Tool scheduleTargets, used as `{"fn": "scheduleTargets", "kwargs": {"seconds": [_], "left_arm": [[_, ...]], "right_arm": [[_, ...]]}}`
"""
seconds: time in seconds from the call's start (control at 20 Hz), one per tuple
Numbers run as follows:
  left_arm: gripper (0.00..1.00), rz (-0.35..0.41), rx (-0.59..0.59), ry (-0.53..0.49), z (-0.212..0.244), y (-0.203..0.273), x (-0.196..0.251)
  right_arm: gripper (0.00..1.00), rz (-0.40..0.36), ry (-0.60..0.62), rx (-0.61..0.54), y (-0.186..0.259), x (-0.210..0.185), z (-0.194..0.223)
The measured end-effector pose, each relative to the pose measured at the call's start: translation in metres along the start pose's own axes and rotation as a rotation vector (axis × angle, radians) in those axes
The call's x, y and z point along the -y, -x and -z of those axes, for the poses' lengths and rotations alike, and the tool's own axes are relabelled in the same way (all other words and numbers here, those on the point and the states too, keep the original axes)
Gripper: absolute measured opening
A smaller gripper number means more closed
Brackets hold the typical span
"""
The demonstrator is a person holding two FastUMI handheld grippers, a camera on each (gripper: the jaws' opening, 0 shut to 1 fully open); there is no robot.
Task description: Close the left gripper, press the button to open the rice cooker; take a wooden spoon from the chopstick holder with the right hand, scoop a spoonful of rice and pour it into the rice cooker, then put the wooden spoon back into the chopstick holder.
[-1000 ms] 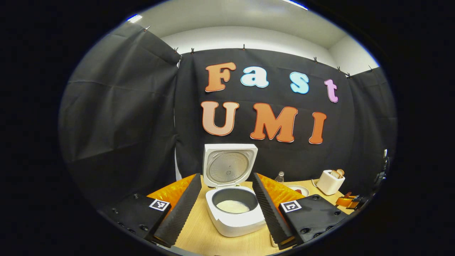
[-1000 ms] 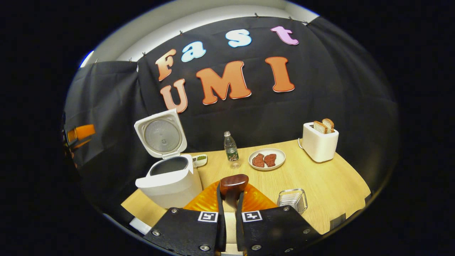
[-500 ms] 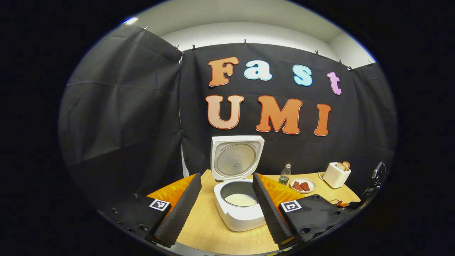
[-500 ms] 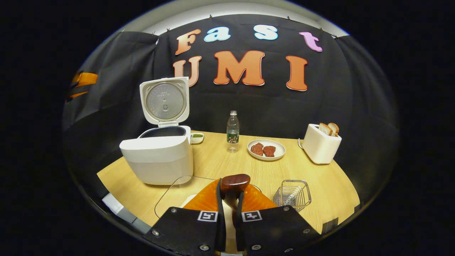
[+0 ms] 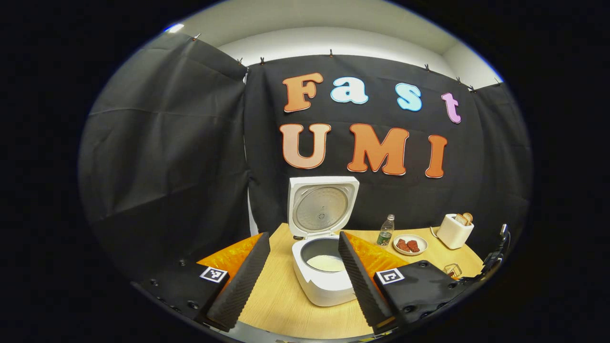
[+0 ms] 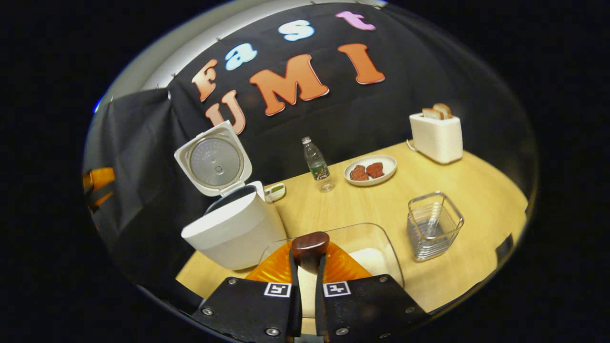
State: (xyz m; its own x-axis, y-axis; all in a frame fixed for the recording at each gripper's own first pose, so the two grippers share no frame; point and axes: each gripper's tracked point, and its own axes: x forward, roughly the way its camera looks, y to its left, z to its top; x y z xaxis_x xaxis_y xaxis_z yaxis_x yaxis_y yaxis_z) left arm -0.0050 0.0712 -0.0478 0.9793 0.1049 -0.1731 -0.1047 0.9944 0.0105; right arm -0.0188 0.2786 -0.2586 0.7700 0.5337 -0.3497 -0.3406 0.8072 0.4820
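Your right tongs [image 6: 305, 274] are clamped on the wooden spoon [image 6: 310, 245], whose dark bowl stands up between the fingers, above the clear rice container [image 6: 376, 252] at 6 o'clock in the right gripper view. The wire chopstick holder [image 6: 433, 226] stands on the desk [image 6: 476, 190] at 4 o'clock, near the container. The rice cooker [image 6: 236, 228] sits at 8 o'clock, its lid [image 6: 214, 162] up. Your left tongs [image 5: 303, 281] are wide apart and hold nothing; in the left gripper view the cooker [image 5: 324, 281] lies between the fingers, with white rice [image 5: 326, 262] in its pot.
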Motion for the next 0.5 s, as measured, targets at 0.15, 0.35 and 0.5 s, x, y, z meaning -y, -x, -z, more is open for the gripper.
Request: {"fn": "scheduleTargets", "kwargs": {"seconds": [0.15,0.35,0.5], "left_arm": [[0.99,0.022,0.038,0.026,-0.007,0.001,0.003],[0.98,0.012,0.038,0.022,-0.006,0.003,-0.002],[0.98,0.037,0.033,0.063,-0.001,0.003,0.007]], "right_arm": [[0.1,-0.021,-0.089,0.021,-0.004,-0.002,0.003],[0.1,-0.024,-0.161,0.023,-0.007,0.001,0.006],[0.11,-0.002,-0.315,0.026,-0.01,0.019,0.005]]}}
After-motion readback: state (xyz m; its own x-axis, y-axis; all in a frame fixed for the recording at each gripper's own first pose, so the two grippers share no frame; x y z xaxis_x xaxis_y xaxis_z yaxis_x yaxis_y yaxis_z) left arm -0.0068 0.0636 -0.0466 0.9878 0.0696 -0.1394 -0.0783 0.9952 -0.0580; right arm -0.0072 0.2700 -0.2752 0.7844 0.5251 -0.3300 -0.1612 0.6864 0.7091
